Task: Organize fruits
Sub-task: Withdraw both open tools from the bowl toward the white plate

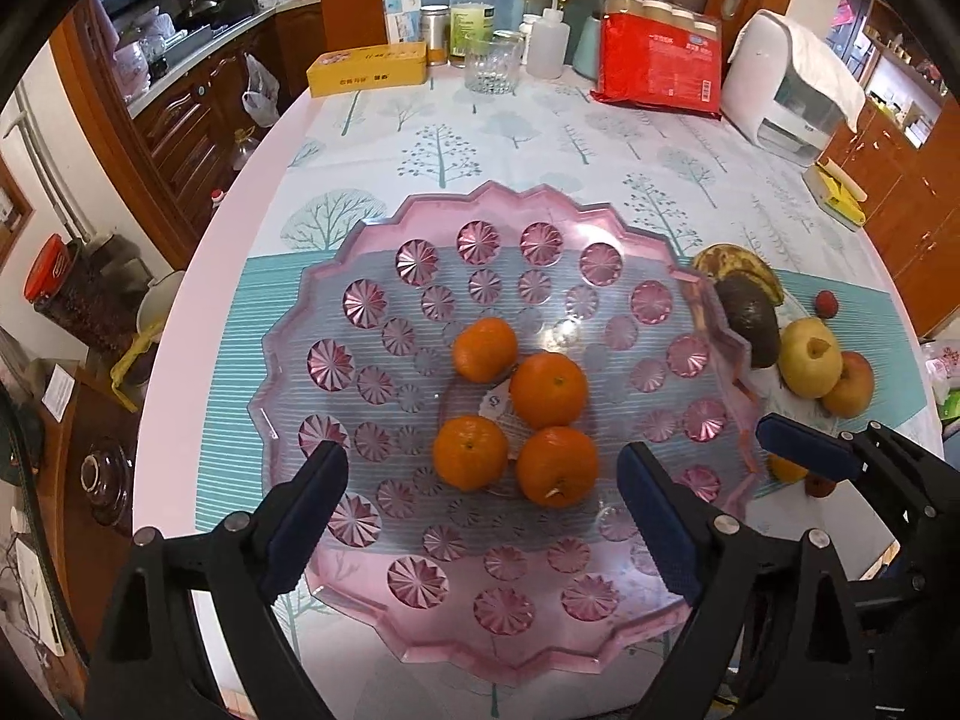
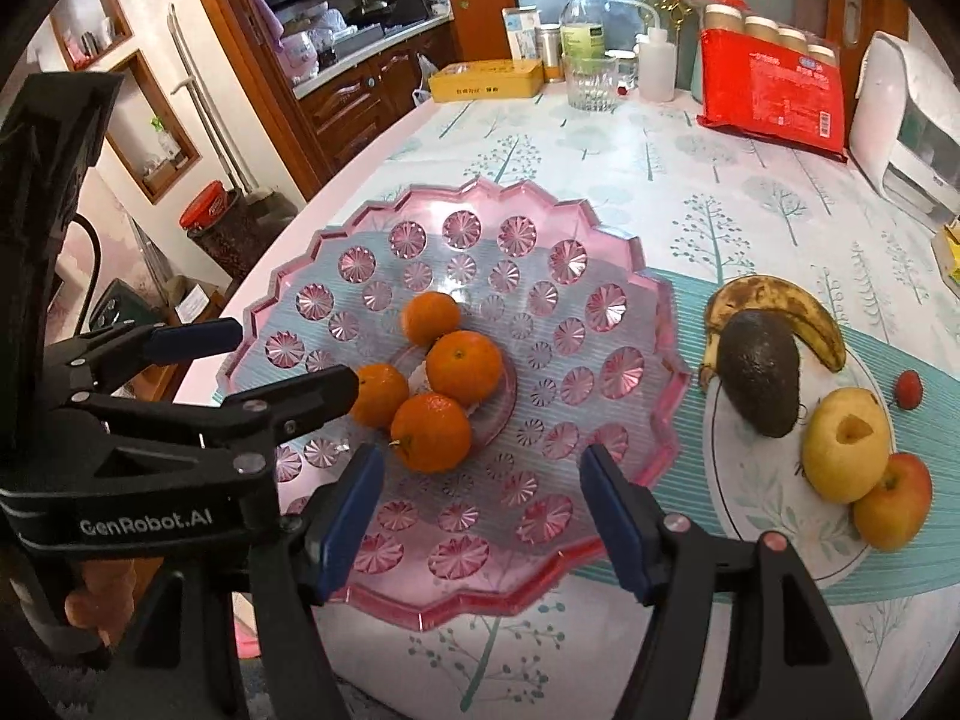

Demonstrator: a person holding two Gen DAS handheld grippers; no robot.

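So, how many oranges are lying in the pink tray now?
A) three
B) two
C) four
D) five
C: four oranges sit clustered at the middle of the tray; the other fruits lie outside it.

Bright, even indoor light; soft shadows; glare on pink tray; strong fisheye edge distortion.

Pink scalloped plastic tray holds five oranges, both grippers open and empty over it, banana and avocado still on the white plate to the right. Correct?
Not quite: the pink scalloped plastic tray holds four oranges, not five, as the right wrist view shows. The rest stands: left gripper and right gripper open and empty, banana and avocado on the white plate.
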